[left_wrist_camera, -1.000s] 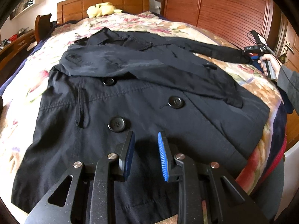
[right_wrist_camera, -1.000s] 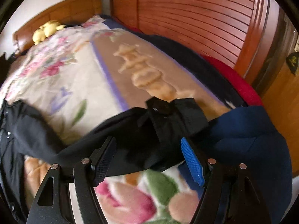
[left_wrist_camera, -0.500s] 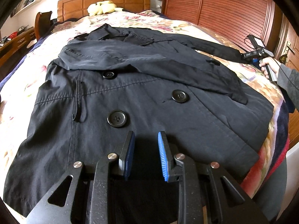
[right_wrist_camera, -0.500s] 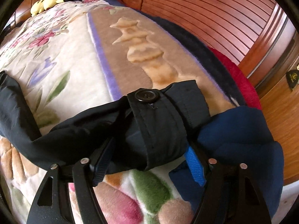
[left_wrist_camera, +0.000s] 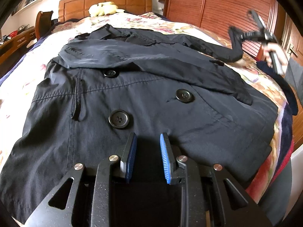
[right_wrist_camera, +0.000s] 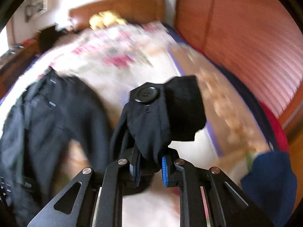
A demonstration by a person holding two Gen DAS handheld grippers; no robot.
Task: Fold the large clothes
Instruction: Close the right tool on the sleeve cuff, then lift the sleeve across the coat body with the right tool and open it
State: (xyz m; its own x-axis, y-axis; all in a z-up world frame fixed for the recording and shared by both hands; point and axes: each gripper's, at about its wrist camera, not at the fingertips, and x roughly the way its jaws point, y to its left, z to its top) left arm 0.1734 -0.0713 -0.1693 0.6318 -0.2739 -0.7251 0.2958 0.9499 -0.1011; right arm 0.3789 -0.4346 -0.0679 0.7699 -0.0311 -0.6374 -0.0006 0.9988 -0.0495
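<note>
A black button-front cotton coat (left_wrist_camera: 147,98) lies flat on a floral-quilted bed (left_wrist_camera: 132,21). Right gripper (right_wrist_camera: 149,167) jaws, just closing, clamp its buttoned cuff (right_wrist_camera: 161,113), lifted; left gripper (left_wrist_camera: 146,157) jaws stand narrowly apart, empty, above the hem

One black coat (left_wrist_camera: 144,87), three front buttons (left_wrist_camera: 120,119), one plush toy (left_wrist_camera: 103,9), two tools (left_wrist_camera: 147,147)

Black double-breasted coat (left_wrist_camera: 151,94) lies front up and spread flat across the floral bedspread, collar toward the headboard, hem nearest the left wrist view. Large black buttons show on its front. One sleeve is folded across the chest. The other sleeve's cuff (right_wrist_camera: 162,113), buttoned with a tab, is raised off the bed.
</note>
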